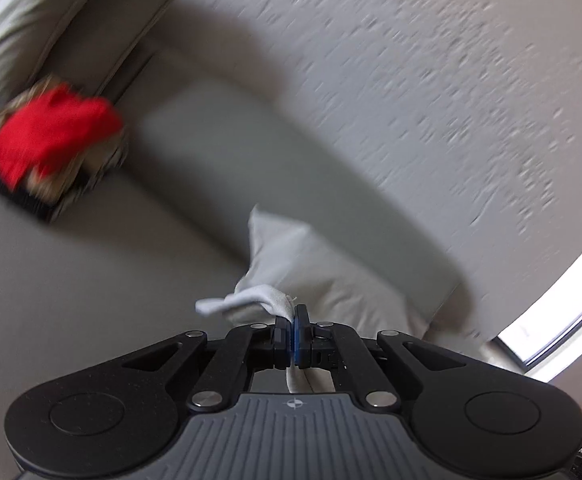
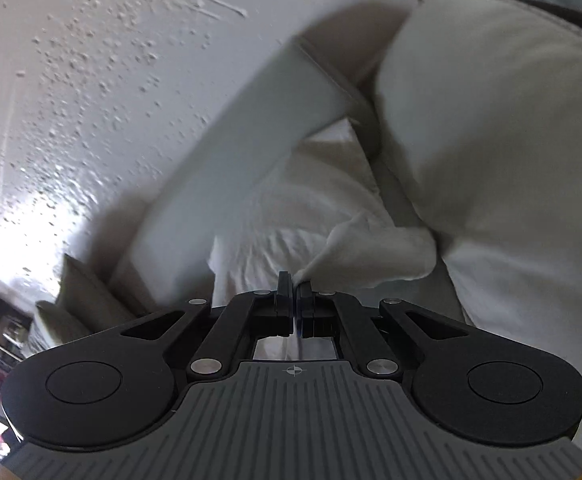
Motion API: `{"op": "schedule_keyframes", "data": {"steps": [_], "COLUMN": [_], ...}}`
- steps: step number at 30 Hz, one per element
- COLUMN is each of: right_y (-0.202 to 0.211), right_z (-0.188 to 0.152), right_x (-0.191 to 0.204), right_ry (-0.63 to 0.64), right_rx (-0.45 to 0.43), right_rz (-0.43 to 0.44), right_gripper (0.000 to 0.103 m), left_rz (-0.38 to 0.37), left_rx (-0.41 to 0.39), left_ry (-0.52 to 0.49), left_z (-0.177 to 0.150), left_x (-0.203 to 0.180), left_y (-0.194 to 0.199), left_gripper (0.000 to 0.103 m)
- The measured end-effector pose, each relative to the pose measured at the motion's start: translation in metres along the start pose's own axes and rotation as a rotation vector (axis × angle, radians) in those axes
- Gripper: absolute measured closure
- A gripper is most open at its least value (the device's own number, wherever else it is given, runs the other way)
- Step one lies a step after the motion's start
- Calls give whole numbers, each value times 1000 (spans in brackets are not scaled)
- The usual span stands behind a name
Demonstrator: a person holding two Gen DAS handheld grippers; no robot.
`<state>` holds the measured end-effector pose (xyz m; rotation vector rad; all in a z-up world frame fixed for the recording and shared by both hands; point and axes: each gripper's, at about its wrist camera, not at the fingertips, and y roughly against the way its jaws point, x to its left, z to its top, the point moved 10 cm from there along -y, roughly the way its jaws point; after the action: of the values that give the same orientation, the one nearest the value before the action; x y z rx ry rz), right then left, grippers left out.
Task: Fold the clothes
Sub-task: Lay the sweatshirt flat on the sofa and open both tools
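Cloth edges sat clamped in both tools: your left gripper (image 1: 292,320) pinched one corner of the white garment (image 1: 251,298), your right gripper (image 2: 294,284) another, the fabric draped over the grey sofa (image 1: 219,120). You needed even tension, I judge, and both corners laid level for a square fold.

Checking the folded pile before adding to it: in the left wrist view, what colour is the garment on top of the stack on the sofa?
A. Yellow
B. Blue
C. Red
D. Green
C: a red garment lies on top of the stack at the left of the sofa.
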<state>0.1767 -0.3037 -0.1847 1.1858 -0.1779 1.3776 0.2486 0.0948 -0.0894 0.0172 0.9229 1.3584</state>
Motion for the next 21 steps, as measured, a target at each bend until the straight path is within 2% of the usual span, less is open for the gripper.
{"op": "schedule_keyframes", "data": {"steps": [3, 6, 10, 15, 21], "right_y": [-8, -3, 15, 50, 87], "right_z": [-28, -42, -48, -50, -84], "right_x": [-23, -34, -37, -28, -27], "right_ry": [-7, 1, 13, 41, 59], "right_rx": [46, 65, 63, 50, 96], "right_rz": [-66, -113, -153, -160, -147], "right_gripper": [102, 102, 102, 103, 103], "left_rz": [65, 121, 146, 137, 164], "left_rx": [80, 143, 154, 135, 167], "left_ry": [33, 72, 86, 70, 6], "left_z": [-41, -65, -63, -55, -67], "left_x": [35, 62, 77, 67, 67], "left_y": [-12, -11, 8, 45, 80], "left_gripper": [103, 103, 103, 103, 103]}}
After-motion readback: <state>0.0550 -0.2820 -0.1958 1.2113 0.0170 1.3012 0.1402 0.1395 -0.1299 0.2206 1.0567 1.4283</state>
